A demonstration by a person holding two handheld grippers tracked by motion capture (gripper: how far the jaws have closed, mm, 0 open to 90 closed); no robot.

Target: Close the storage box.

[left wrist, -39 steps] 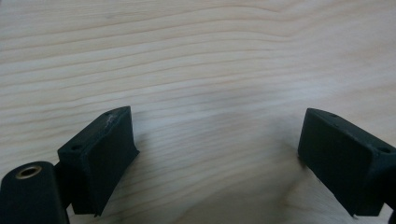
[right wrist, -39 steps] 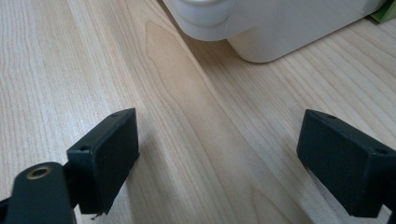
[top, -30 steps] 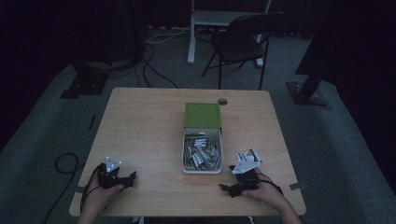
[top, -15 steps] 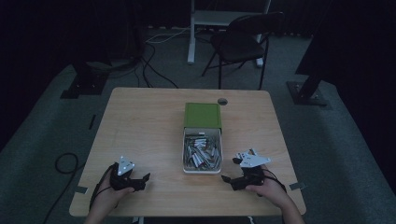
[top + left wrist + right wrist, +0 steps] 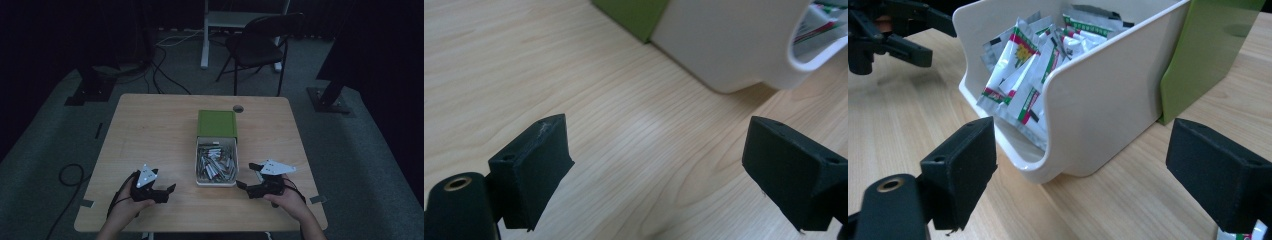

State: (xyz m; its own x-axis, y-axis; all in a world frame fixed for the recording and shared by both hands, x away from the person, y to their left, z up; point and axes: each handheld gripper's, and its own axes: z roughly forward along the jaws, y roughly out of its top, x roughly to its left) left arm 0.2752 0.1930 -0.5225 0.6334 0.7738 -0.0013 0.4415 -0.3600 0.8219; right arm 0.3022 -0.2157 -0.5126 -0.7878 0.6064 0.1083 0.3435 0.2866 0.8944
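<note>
A white bin [image 5: 216, 182] full of several small green-and-red printed sachets [image 5: 215, 162] stands mid-table, with a green box [image 5: 216, 123] against its far end. My left gripper [image 5: 170, 190] hovers left of the bin's near corner, pointing toward it. In the left gripper view my left gripper [image 5: 659, 145] is open over bare wood, the bin's corner [image 5: 729, 45] ahead. My right gripper [image 5: 246, 176] is just right of the bin's near end. In the right gripper view my right gripper [image 5: 1080, 145] is open, facing the bin [image 5: 1098, 110] and its sachets [image 5: 1028, 65].
The wooden table [image 5: 150, 130] has its near edge close behind both hands. A small round hole [image 5: 238, 108] lies beyond the green box. A chair [image 5: 260, 45] and cables sit on the floor behind the table. A corner of a sachet [image 5: 1243, 232] peeks out under the right jaw.
My left gripper has moved right toward the bin's near corner and risen a little. My right gripper has lifted slightly and tilted, staying beside the bin.
</note>
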